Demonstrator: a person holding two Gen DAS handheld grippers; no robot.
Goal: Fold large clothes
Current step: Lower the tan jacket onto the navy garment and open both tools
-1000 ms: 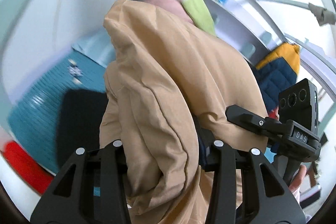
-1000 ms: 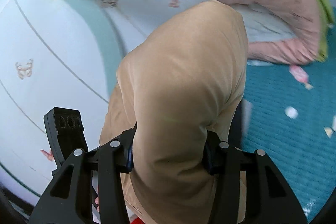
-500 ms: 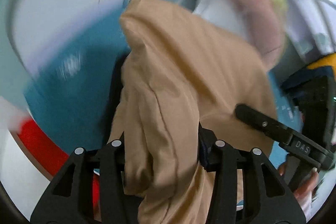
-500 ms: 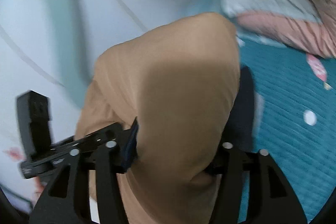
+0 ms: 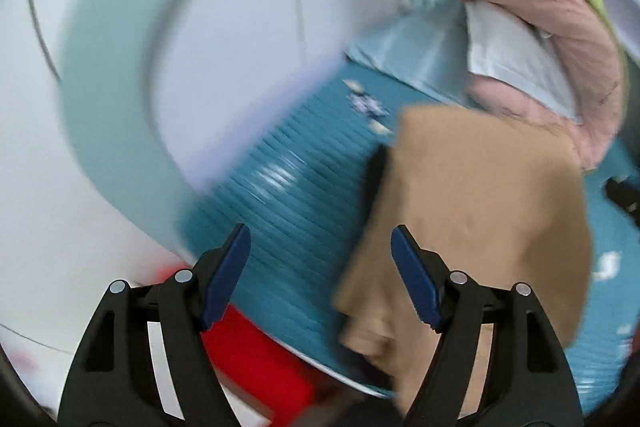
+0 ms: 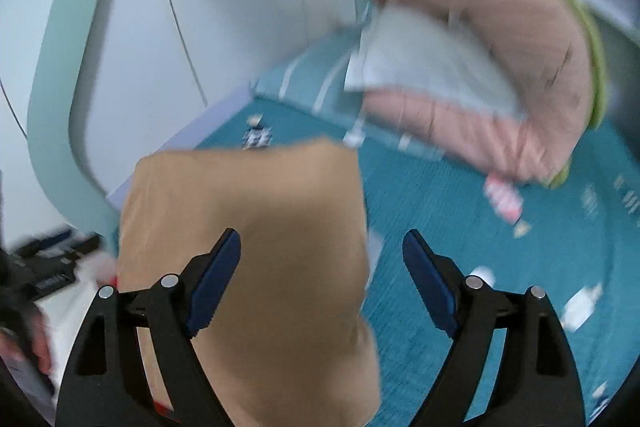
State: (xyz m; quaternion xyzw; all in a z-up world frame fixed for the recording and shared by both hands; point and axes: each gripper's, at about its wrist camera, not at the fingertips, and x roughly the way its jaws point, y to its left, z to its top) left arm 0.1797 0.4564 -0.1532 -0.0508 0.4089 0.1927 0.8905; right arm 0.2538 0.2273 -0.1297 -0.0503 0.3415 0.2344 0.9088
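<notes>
Both grippers, left (image 5: 320,277) and right (image 6: 322,281), are opening and grasp nothing, so the tan garment (image 5: 480,203) drops loose onto the teal bed (image 5: 288,211) and could slump crooked, spoiling the fold.

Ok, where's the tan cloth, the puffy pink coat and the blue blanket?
Tan cloth garment (image 6: 256,211): right wrist view, flat middle.
Puffy pink coat (image 5: 560,27): left wrist view, upper side.
Ribbed teal-blue blanket (image 5: 296,195): left wrist view, bare ribbed part.
</notes>
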